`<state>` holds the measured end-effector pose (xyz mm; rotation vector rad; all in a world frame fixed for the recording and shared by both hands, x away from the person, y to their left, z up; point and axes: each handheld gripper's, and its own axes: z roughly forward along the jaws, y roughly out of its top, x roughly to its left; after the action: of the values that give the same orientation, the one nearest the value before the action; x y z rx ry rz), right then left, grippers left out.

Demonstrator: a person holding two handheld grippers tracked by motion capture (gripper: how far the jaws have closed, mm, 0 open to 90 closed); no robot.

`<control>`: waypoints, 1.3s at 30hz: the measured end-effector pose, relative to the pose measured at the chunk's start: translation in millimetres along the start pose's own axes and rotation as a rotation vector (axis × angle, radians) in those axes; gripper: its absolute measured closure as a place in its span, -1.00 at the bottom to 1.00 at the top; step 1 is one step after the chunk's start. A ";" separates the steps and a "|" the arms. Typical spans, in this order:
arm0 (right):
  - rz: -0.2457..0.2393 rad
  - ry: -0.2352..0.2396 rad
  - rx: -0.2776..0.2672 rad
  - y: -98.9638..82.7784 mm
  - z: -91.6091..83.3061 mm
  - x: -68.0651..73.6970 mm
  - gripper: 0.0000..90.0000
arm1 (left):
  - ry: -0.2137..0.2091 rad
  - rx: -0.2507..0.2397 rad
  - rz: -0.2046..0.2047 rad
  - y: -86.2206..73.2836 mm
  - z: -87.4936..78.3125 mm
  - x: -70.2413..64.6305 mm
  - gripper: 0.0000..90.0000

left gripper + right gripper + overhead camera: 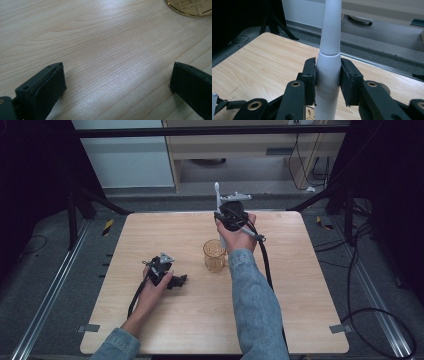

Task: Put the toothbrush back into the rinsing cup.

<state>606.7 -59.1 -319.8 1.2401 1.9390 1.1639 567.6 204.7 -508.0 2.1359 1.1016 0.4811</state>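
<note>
A white electric toothbrush (217, 195) (329, 45) stands upright, and my right gripper (220, 218) (328, 68) is shut on its thick handle, both pads pressing its sides. Its lower end hangs just above or inside an amber glass cup (214, 256) near the middle of the wooden table (300, 285); which of the two I cannot tell. My left gripper (178, 281) (117, 67) rests low on the table, left of the cup, jaws wide apart with only bare wood between them. The cup's base (192, 7) shows at the top right of the left gripper view.
A black cable (265, 260) trails from the right gripper along the person's denim sleeve. Dark frame legs and floor cables surround the table. Bare wood stretches left and right of the cup.
</note>
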 end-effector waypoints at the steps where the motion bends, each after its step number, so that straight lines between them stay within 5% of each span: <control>1: 0.002 0.002 0.000 0.1 0.6 0.5 0.50 | 0.000 0.000 0.000 0.0 0.0 0.0 -1.00; 39: -0.050 0.048 0.077 -17.5 28.2 29.5 0.50 | -0.003 0.000 0.005 0.0 0.0 1.2 -1.00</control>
<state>609.5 -25.3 -348.5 1.2060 2.0555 1.1137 568.2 205.7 -507.9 2.1392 1.0953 0.4796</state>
